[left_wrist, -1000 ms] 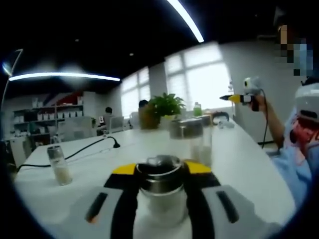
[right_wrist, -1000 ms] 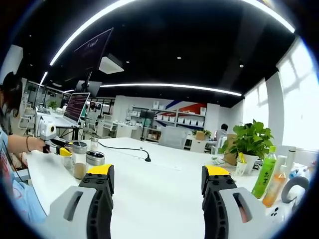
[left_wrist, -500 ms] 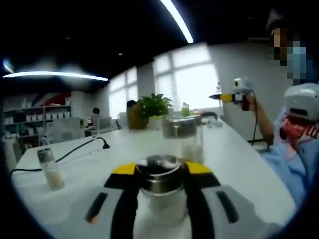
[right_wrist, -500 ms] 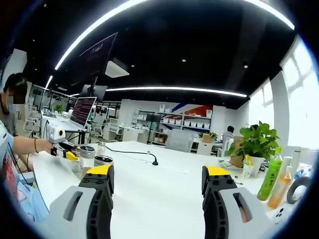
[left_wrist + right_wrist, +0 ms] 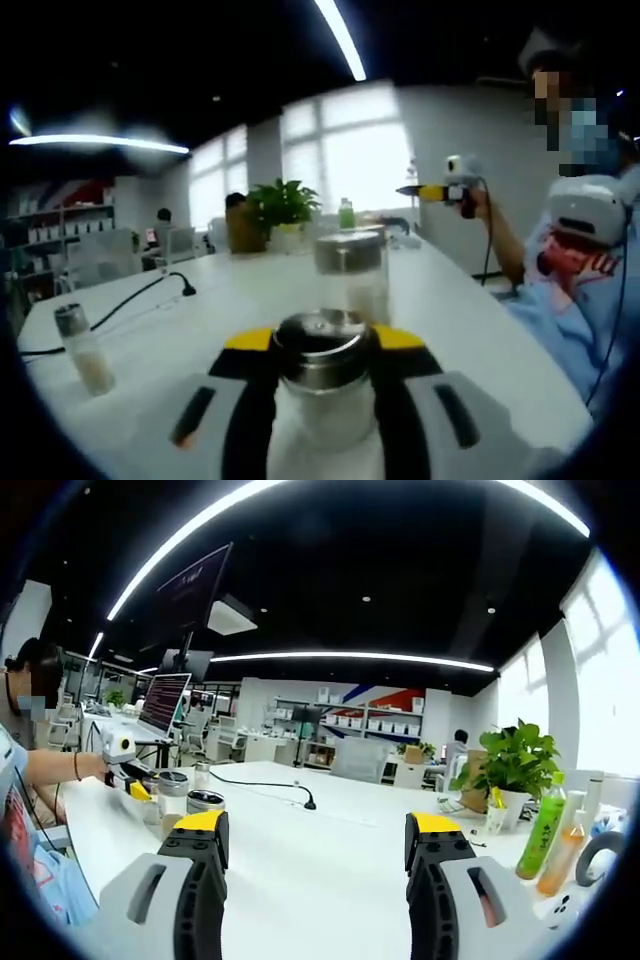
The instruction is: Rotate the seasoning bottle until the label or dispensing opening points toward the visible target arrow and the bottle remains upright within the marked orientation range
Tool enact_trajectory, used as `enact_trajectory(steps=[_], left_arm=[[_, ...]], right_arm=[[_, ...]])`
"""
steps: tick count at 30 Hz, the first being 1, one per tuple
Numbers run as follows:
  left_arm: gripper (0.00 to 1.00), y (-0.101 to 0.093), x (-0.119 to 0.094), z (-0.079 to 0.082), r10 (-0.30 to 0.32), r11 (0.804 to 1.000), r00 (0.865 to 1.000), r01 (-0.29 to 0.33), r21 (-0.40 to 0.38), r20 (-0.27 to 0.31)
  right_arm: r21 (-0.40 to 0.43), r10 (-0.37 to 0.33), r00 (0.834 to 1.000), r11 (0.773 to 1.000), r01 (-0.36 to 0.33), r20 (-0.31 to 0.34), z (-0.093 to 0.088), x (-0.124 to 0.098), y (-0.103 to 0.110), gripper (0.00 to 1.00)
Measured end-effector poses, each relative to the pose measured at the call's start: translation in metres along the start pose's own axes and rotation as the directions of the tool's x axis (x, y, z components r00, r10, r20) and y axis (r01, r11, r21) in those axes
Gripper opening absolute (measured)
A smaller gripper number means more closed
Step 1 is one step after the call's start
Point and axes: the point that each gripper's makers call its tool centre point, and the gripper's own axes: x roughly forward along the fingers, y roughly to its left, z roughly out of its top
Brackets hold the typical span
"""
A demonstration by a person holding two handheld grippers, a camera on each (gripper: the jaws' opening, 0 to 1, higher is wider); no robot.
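In the left gripper view, the left gripper (image 5: pixel 322 375) has its 2 yellow-tipped jaws pinched on a seasoning bottle (image 5: pixel 323 385), a clear jar with a metal cap and pale contents, standing upright on a white desk (image 5: pixel 470 340) near its close edge. Just behind it stands a second jar (image 5: pixel 351 272) with a metal lid, and a smaller shaker (image 5: pixel 82 348) stands well apart toward the desk's left edge. A black cable (image 5: pixel 120 310) runs across the desk top. A potted plant (image 5: pixel 281 207) and a green drink bottle (image 5: pixel 346 213) stand toward the far end by bright windows. At the desk's right edge a person's hand holds the right gripper (image 5: pixel 432 190) raised in the air. In the right gripper view, the right gripper (image 5: pixel 316 852) has its 2 jaws spread wide with nothing between them, above the bare desk top. At the desk's left edge the left gripper sits among the jars, and a laptop (image 5: pixel 162 702) stands beyond.
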Motion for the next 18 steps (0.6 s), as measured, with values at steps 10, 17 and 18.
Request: enact_trajectory(steps=[10,17,18], left_arm=[[0.37,-0.004,0.002,-0.001,-0.066,0.998,0.998,0.066,0.006,-0.025],[0.52,-0.002,-0.001,0.008,-0.039,0.998,0.999,0.038,0.042,0.021],[0.59,-0.001,-0.003,0.011,-0.030,0.999,0.999,0.029,0.028,0.030]], right_arm=[[0.001,0.000,1.000,1.000,0.000,0.000,0.000,0.000,0.000,0.74],[0.004,0.002,1.000,1.000,-0.002,-0.009,-0.002,0.001,0.000,0.74],[0.004,0.002,1.000,1.000,-0.002,-0.010,-0.002,0.001,0.000,0.74]])
